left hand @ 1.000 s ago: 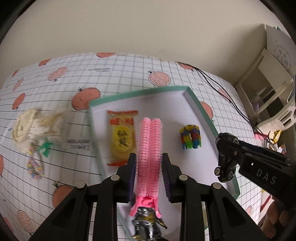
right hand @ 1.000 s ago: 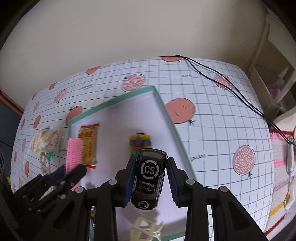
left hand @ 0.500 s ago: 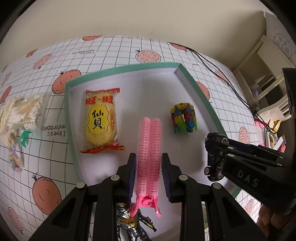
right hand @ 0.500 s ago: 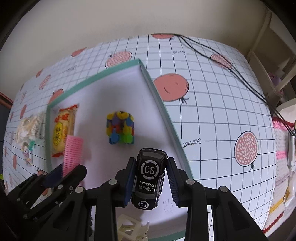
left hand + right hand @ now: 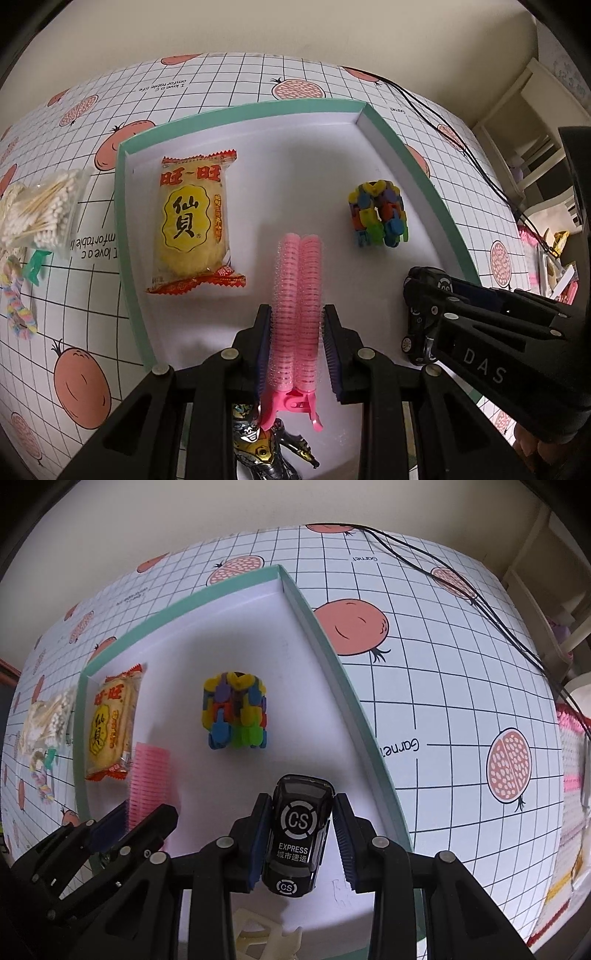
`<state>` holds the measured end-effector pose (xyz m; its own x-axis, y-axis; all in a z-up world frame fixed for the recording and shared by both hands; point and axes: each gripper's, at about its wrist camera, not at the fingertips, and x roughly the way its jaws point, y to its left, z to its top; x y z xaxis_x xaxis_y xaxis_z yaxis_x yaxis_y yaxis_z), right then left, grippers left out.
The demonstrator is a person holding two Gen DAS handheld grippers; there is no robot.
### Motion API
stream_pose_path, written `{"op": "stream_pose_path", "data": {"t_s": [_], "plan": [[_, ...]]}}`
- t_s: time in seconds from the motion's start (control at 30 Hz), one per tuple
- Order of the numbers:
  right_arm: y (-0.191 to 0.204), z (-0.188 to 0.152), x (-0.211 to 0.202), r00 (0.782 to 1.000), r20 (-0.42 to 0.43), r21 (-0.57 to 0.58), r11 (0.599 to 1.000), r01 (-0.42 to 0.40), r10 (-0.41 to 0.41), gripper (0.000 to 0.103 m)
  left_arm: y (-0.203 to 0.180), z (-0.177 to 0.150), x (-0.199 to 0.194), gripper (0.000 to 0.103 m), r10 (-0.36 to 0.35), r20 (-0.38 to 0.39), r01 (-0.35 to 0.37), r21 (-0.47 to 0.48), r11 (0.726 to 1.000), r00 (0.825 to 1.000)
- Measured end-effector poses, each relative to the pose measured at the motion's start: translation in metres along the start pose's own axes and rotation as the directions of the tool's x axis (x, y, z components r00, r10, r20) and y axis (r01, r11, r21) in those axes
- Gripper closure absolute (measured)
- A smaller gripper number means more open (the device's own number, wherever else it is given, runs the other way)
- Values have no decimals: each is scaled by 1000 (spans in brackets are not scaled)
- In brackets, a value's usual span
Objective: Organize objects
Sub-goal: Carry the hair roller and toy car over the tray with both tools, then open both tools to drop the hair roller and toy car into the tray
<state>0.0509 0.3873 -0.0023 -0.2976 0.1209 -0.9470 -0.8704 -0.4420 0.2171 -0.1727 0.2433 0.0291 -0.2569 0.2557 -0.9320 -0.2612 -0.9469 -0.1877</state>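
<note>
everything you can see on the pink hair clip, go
The pink hair clip is a long plastic clip with two ribbed, bristly roller-like bars lying side by side and a solid pink hinge with two pinch tabs at the near end. It points away from the camera, over the white floor of the tray. The left tool is shut on it, pads against both sides. The right wrist view shows its far end near the snack packet.

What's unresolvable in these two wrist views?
- Metallic figure, left wrist: cut off by the bottom edge and the left gripper.
- Cream plastic piece, right wrist: mostly behind the right gripper.
- Toy car: whether its wheels touch the tray is hidden.
</note>
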Motion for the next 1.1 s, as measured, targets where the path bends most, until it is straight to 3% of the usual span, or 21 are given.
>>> {"op": "stream_pose_path", "data": {"t_s": [0.63, 0.73, 1.1], "plan": [[12, -11, 10, 1000, 3, -12, 1000, 7, -7, 63, -6, 5, -11, 72, 19, 16, -20, 30, 999, 1000], [10, -14, 2, 1000, 26, -12, 1000, 10, -10, 63, -9, 7, -18, 66, 15, 29, -16, 40, 999, 999], [11, 10, -54, 991, 135, -34, 999, -15, 19, 63, -4, 15, -43, 66, 8, 97, -10, 20, 1000, 995]]}}
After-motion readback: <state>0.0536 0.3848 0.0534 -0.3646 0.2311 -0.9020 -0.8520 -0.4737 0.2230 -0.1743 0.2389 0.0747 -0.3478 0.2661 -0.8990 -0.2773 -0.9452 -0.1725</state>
